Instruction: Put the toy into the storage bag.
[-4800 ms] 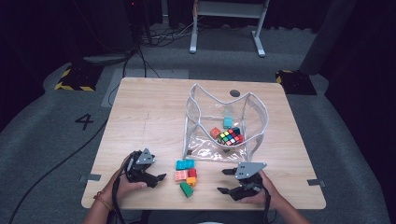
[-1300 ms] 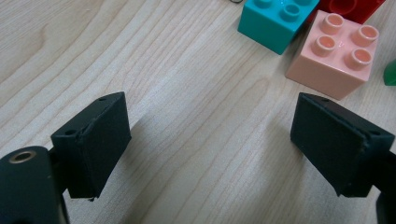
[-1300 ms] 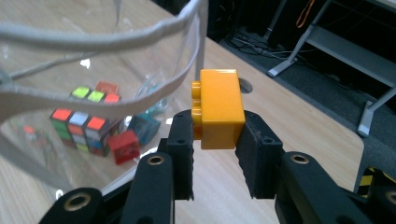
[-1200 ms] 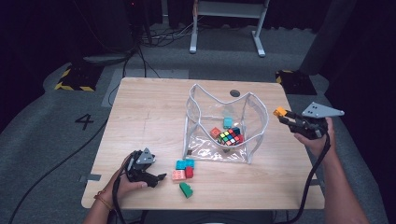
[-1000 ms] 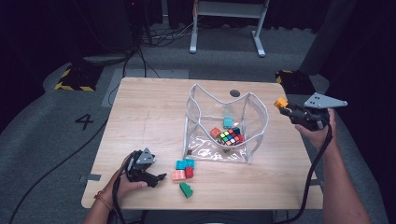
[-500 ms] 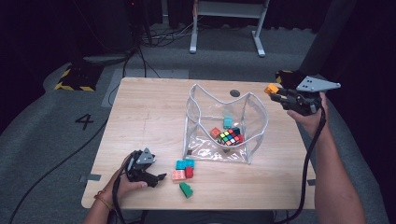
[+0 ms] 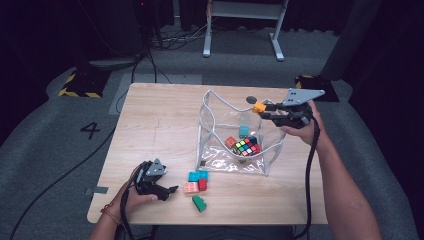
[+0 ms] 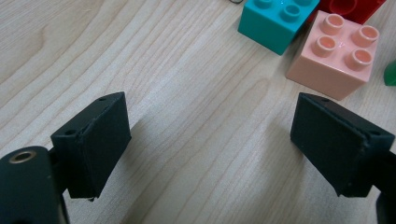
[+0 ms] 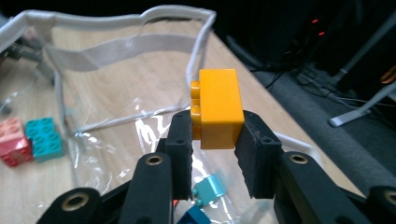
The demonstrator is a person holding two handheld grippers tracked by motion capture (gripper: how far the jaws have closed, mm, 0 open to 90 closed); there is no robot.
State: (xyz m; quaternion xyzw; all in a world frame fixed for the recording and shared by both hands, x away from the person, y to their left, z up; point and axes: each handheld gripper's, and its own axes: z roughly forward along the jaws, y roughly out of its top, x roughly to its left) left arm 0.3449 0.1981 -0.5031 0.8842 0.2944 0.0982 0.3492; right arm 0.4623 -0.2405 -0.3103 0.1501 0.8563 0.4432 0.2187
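My right gripper (image 7: pixel 265 111) (image 9: pixel 212 135) is shut on an orange brick (image 7: pixel 259 107) (image 9: pixel 218 108), held in the air over the right rim of the clear plastic bag (image 7: pixel 220 107) (image 9: pixel 116 46). Inside the bag lie a colour cube (image 7: pixel 246 146), a red brick (image 7: pixel 230 142) and a teal brick (image 7: pixel 243 131) (image 9: pixel 209 187). My left gripper (image 7: pixel 167 190) (image 8: pixel 212 140) rests on the table near its front left, open, nothing between its pads. Just to its right sit a teal brick (image 7: pixel 195 175) (image 8: pixel 275 21), a pink brick (image 7: pixel 191 187) (image 8: pixel 338 53), a red brick (image 7: pixel 202 184) and a green brick (image 7: pixel 199 203).
The wooden table (image 7: pixel 155 125) has bare room across its left half and behind the bag. A round dark hole (image 7: pixel 251 100) sits in the tabletop behind the bag. Dark floor, cables and a white stand (image 7: pixel 242 10) lie beyond the far edge.
My right gripper has carried the orange brick left from beside the table's right edge to above the bag's rim. Earlier still it lay near the front edge. The left gripper has stayed put.
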